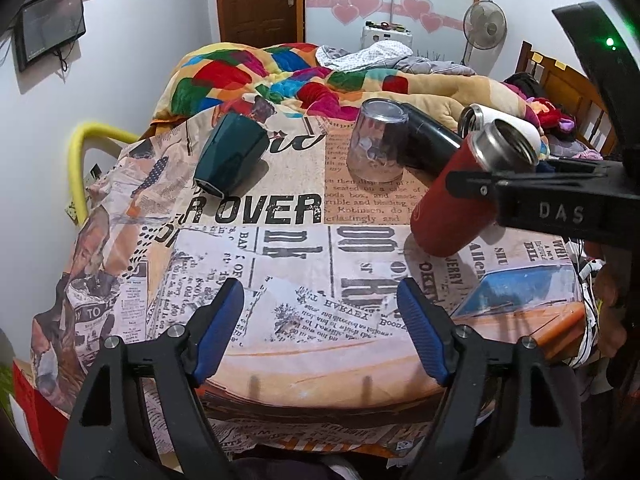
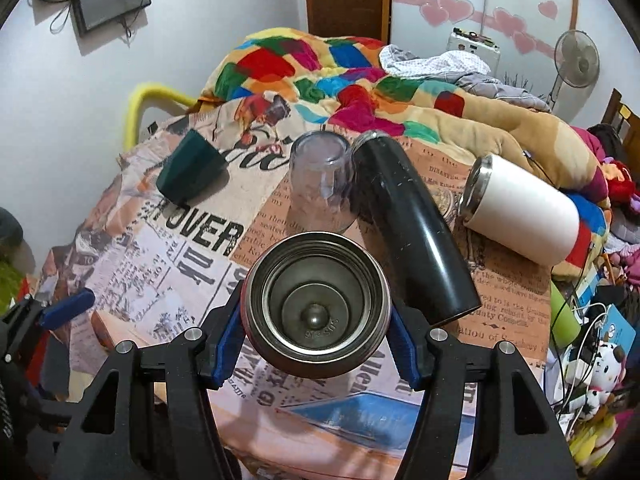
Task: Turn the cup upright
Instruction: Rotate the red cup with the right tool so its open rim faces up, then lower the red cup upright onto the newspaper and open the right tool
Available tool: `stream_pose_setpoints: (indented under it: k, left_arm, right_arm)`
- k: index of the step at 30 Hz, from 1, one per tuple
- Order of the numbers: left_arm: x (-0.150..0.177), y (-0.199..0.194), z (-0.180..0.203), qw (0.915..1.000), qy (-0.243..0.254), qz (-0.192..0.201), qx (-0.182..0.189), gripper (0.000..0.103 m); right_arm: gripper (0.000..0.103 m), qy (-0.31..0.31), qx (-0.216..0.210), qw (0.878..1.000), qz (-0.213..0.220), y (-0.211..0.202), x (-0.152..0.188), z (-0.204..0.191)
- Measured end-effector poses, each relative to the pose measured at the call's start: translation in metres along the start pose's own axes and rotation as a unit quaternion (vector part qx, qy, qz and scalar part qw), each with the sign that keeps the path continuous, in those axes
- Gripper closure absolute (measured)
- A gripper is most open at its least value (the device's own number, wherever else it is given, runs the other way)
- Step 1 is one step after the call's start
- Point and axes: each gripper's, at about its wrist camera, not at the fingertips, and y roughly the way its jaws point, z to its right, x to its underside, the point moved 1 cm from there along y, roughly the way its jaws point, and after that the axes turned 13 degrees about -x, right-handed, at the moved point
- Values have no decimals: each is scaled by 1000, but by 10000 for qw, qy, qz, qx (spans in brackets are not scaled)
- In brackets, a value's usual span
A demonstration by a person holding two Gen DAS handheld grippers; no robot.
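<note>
My right gripper [image 2: 316, 338] is shut on a red steel-lined cup [image 1: 456, 196], gripping it near its open mouth [image 2: 316, 304]. The cup is tilted, its base touching or just above the table, mouth up and toward the right camera. In the left wrist view the right gripper [image 1: 480, 190] reaches in from the right. My left gripper [image 1: 320, 332] is open and empty above the near part of the table. A clear glass [image 1: 378, 140] stands upside down; it also shows in the right wrist view [image 2: 320, 184].
A dark green cup [image 1: 230, 154] lies on its side at the far left. A black flask [image 2: 412, 228] and a white flask [image 2: 520, 212] lie on the newspaper-print tablecloth [image 1: 280, 280]. Colourful bedding [image 1: 300, 76] lies behind; cables and toys [image 2: 592, 344] sit right.
</note>
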Motion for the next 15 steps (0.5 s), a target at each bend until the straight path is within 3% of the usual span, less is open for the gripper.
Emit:
stream_pose_setpoints:
  k: [8,11,15]
  left_arm:
    - [0,5,-5,10000,-56,-73,-30,24]
    - [-1,2,-7,9999,-94,-55,-29,24]
    - [-5,-10,-11,9998,-188,38,6,24]
  right_arm:
    - [43,3,40,9999,-112,9,1,-2]
    - [31,58,-65,9999,-129,3,-2,-3]
    - [30,3,-57,10000,-16,-12,1,-7]
